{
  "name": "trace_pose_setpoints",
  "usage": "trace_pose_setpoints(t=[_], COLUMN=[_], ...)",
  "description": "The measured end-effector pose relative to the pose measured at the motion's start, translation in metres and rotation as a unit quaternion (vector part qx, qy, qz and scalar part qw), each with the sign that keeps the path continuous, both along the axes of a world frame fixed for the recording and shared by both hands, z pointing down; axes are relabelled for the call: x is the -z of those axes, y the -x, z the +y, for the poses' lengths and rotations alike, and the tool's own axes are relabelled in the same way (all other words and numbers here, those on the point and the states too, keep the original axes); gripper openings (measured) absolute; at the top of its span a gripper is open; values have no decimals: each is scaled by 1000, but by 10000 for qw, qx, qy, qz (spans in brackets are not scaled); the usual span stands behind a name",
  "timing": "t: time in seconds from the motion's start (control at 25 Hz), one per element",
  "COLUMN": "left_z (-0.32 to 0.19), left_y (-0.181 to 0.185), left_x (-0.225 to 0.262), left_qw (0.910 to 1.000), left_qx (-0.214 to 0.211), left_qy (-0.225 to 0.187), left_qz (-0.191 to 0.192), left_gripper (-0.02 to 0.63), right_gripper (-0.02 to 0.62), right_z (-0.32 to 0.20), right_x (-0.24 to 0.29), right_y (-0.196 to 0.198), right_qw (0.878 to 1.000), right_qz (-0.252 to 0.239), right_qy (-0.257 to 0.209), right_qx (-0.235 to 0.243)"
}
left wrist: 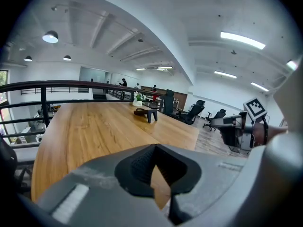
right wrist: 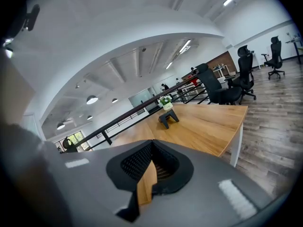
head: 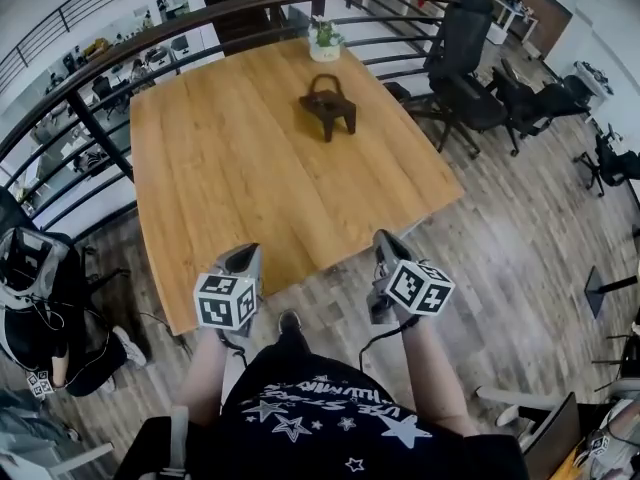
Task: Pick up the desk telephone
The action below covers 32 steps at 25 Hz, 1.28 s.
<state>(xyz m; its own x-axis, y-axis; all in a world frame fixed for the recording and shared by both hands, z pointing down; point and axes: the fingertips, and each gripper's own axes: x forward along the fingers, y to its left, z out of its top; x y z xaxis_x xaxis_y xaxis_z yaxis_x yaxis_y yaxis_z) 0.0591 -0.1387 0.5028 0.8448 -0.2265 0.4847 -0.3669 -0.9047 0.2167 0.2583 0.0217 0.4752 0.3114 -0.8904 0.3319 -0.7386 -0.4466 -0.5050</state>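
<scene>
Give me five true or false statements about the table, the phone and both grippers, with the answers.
1. The phone stands on the table. True.
2. The left gripper holds the phone. False: its jaws are together on nothing, and the phone is far across the table from it.
3. A plant stands beyond the phone, near the table's far edge. True.
4. The right gripper has its jaws wide apart. False: they are shut, with nothing between them.
5. The chairs stand left of the table in the head view. False: they stand to its right.
</scene>
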Motion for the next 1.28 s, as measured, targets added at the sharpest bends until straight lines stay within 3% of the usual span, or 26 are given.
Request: trace_pose_setpoints(t=[0.36,0.72,0.84,1.0,1.28], left_z=[-73,-124,-133,-142,-155], left_y=[-61,-73,-70,-74,-82], left_x=[-10,-28,-31,-40,-28], left_qw=[9998,9998,9994,9979,9893], left_qx=[14,108,302,615,1446], left_qy=[83,136,164,200,112], left_qz=[178,129,64,-69,-168], left_gripper=[0,0,0,0,0], right_gripper=[11,78,123,248,267], right_z=[-63,-125,-146,-173,-223], right_x=[-4,-28,-33,-44,-60], right_y=[-65,-83,-88,-111,-155], right_qw=[9960,9931,9906,9854,9764], right_qz=[-801,-1124,-1334,-1619,-2030], right_qy=[-200,-215,-287,-504,-411], right_qx=[-344,-234,-27,153,619])
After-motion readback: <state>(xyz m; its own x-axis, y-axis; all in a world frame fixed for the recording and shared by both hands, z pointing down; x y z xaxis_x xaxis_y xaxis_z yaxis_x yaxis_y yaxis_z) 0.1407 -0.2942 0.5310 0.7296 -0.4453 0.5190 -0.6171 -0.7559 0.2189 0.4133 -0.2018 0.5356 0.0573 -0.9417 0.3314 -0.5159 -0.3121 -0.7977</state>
